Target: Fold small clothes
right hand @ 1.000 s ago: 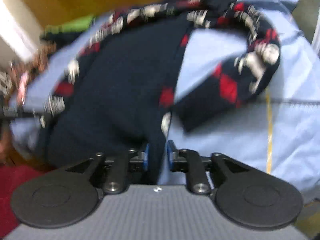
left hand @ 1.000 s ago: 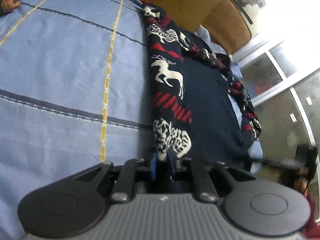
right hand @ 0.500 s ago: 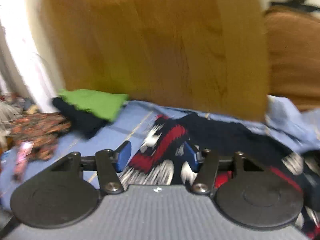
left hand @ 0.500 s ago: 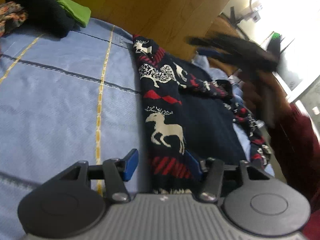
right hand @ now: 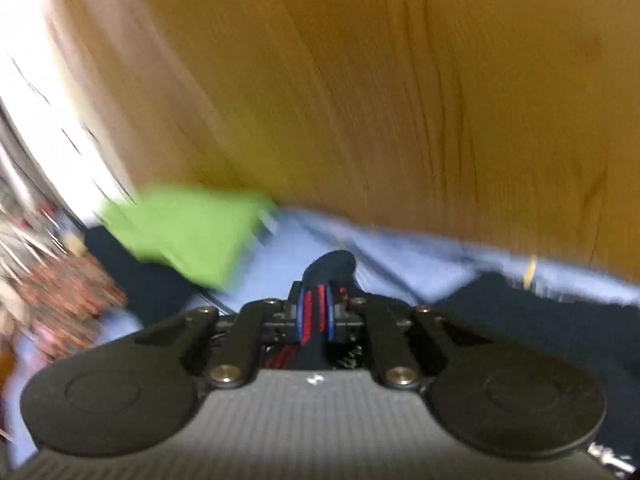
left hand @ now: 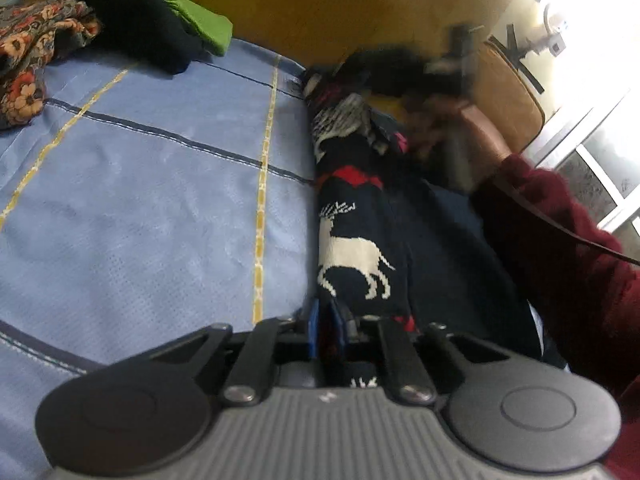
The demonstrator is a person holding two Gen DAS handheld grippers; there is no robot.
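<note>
A dark navy knitted sweater [left hand: 360, 216] with white reindeer and red diamond shapes lies stretched across a light blue bedsheet [left hand: 152, 200] that has yellow and dark stripes. A wooden headboard [left hand: 328, 12] rises at the far edge of the sheet.

The left gripper [left hand: 326, 330] sits at the near end of the sweater, pointing along its length. Its blue pads are almost together and pinch a fold of the sweater's edge between them.

The right gripper [right hand: 314, 312] is at the far end of the sweater, close to the headboard [right hand: 380, 100]. Its jaws are closing, and a strip of the sweater [right hand: 332, 270], dark with red stripes, is pressed between the blue pads and bulges out past the tips. This view is blurred. In the left wrist view the same gripper shows only as a dark smear at the sweater's far end, with a person's hand and a dark red sleeve [left hand: 560, 232] to the right of the sweater.

To the left of the sweater, against the headboard, lies a small pile: a green cloth [left hand: 204, 24] on a black garment [left hand: 132, 20], and just beside them a floral patterned cloth [left hand: 36, 52]. The sheet between the pile and the sweater is bare.
</note>
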